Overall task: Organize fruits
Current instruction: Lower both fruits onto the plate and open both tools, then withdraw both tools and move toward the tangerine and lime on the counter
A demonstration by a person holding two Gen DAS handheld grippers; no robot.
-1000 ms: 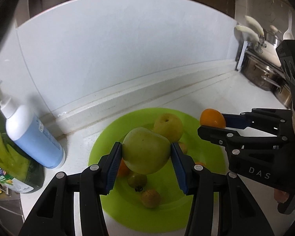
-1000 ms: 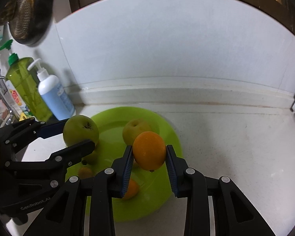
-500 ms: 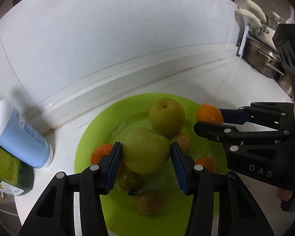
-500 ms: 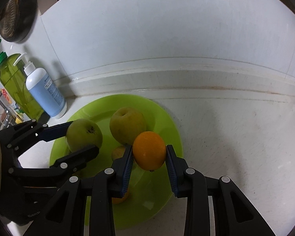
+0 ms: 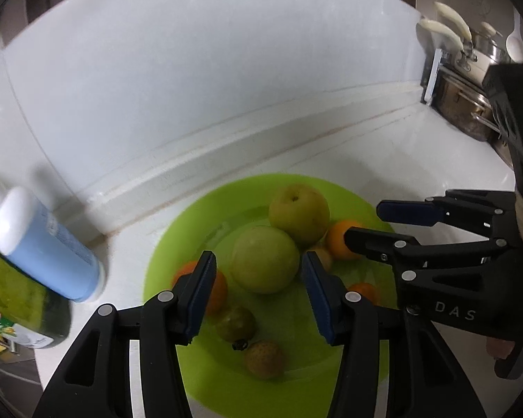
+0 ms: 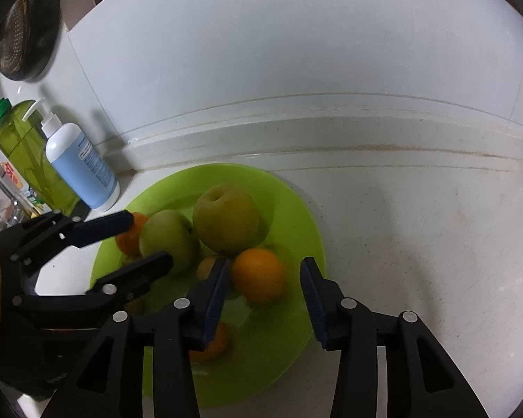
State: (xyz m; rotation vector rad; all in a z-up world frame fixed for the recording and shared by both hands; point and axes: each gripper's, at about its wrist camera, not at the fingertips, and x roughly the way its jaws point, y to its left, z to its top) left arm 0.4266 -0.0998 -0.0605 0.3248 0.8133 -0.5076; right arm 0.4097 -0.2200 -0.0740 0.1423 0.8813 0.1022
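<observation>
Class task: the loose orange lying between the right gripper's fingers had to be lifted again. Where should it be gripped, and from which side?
Grip the orange across its widest middle, coming from the near side with the open right gripper, since its fingers already flank it. It is round, so a lower or higher hold would likely slip. The yellow-green pear crowds its far side on the green plate.

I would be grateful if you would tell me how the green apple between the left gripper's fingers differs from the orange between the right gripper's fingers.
The round green apple is pale green; the round orange is bright orange. The apple looks larger than the orange. The apple lies against the yellow-green pear; the orange sits in front of that pear. Both rest on the lime-green plastic plate, between open jaws of the left gripper and right gripper.
</observation>
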